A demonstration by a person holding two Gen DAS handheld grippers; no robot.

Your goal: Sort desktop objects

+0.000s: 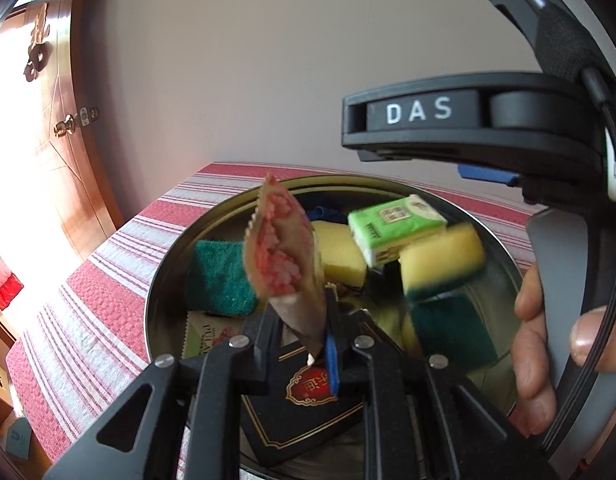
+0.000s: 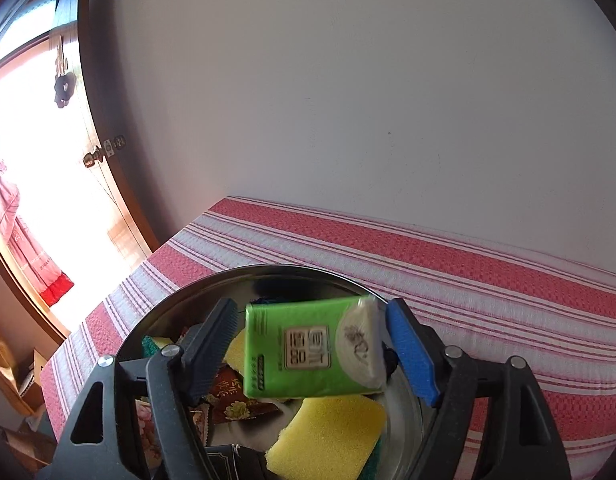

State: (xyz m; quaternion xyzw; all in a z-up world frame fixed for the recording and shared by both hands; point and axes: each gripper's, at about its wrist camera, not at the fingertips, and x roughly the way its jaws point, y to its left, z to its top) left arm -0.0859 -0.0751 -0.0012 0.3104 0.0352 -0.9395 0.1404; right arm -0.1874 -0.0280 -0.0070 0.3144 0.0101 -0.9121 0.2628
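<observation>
Jaws of the left gripper (image 1: 313, 344) pinch a snack packet (image 1: 282, 258) above the metal bowl (image 1: 168, 280); the right gripper (image 2: 311, 350), jaws spread wide, flanks a green tissue pack (image 2: 308, 350) above that bowl.

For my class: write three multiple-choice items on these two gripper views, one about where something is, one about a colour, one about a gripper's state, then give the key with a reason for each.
1. Where do the sponges lie?
A. in the round metal basin
B. on the striped cloth
C. on the floor

2. What colour is the tissue pack between the right gripper's fingers?
A. red
B. green
C. blue

3. What is the left gripper doing?
A. open over the cloth
B. shut on nothing
C. shut on the pink snack packet

Key: 1 A, the sponges sit inside the basin's rim in both views. 2 B, the wrapper is bright green with a white end. 3 C, the packet's lower end is pinched between the fingers and stands up above the basin.
</observation>
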